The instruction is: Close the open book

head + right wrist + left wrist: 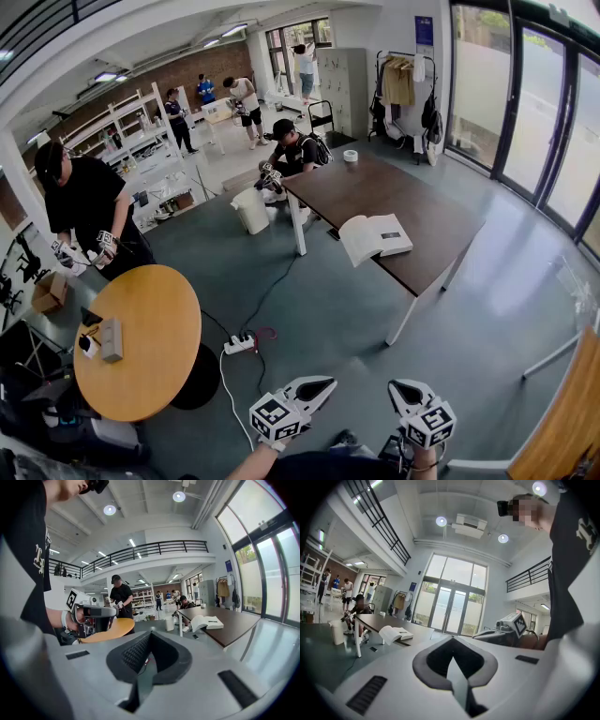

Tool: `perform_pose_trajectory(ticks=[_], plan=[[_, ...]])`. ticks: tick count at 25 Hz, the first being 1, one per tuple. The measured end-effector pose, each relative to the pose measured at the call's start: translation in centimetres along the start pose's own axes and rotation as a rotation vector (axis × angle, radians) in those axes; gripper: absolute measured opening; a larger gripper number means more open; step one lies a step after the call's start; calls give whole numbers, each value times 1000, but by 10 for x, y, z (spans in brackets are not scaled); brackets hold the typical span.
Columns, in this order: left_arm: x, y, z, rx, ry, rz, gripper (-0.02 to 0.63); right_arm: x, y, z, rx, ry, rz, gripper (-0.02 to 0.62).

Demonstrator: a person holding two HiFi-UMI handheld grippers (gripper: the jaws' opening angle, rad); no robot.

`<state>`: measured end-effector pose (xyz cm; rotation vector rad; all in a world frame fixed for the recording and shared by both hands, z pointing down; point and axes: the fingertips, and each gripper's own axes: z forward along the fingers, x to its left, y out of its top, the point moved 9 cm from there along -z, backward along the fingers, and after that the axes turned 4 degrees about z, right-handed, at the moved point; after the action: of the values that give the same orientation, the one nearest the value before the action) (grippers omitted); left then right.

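One book (375,236) lies open on the dark brown desk (412,192), right of centre in the head view, near the desk's nearer end. Its left-hand pages arch up and its right-hand pages lie flatter, so the cover has not been brought over and no part of the closing looks done. In the left gripper view the book (396,633) shows small and far off at mid-left. In the right gripper view it (208,622) sits just as small, right of centre.

Both tools are well apart from it, down at the bottom edge of the head view with a wide stretch of grey floor between them and the desk. The left gripper (317,385) has its jaws pressed together with nothing between them. The right gripper (403,391) shows the same: jaws together and empty. Each points roughly toward the desk.

Judging from this, the whole task is left. The person has to walk up to the desk, get a jaw tip under or against one side of the book, and fold that side over onto the other.

Further out, a round orange desk (141,347) fills the lower left, and a white power strip (239,344) lies on the floor between it and the book's desk.
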<state>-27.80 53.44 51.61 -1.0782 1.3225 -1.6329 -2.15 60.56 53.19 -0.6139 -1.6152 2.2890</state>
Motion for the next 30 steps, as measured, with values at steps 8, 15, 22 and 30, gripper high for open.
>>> perform_pose_trajectory(ticks=[8, 15, 22, 30], plan=[[-5, 3, 24, -9, -26, 15, 6, -12, -6, 12, 28, 36, 6, -12], [-14, -3, 25, 1, -24, -8, 6, -14, -3, 17, 41, 66, -2, -12], [-17, -11, 21, 6, -10, -25, 6, -10, -3, 25, 64, 99, -10, -12], [-10, -15, 24, 2, 5, -48, 6, -9, 1, 35, 89, 120, -35, -12]])
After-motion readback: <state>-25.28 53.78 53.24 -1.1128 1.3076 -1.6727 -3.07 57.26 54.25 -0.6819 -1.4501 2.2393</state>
